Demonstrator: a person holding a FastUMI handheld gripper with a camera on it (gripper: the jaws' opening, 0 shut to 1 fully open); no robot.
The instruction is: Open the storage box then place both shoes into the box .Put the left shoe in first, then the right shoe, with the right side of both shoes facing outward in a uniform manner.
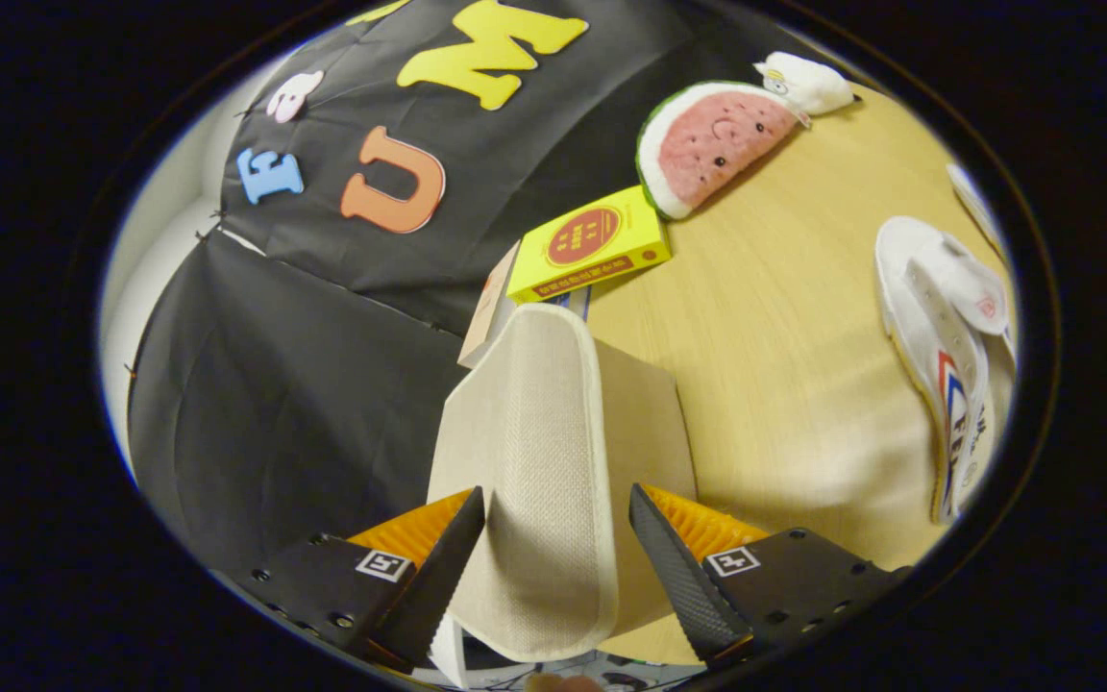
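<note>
Gripper (556,538) w/ fingers spread apart, beige fabric lid (544,452) of the storage box (645,413) lying between them; left finger looks to touch the lid's edge, right finger has a gap, so not clamped. Lid raised, tilted up toward the cloth wall. Just beyond the box: yellow carton (592,245), then watermelon plush (707,144) and small white plush (803,85). White shoe (947,356) lies on the wooden table (784,384), well right of the box, apart from it.
</note>
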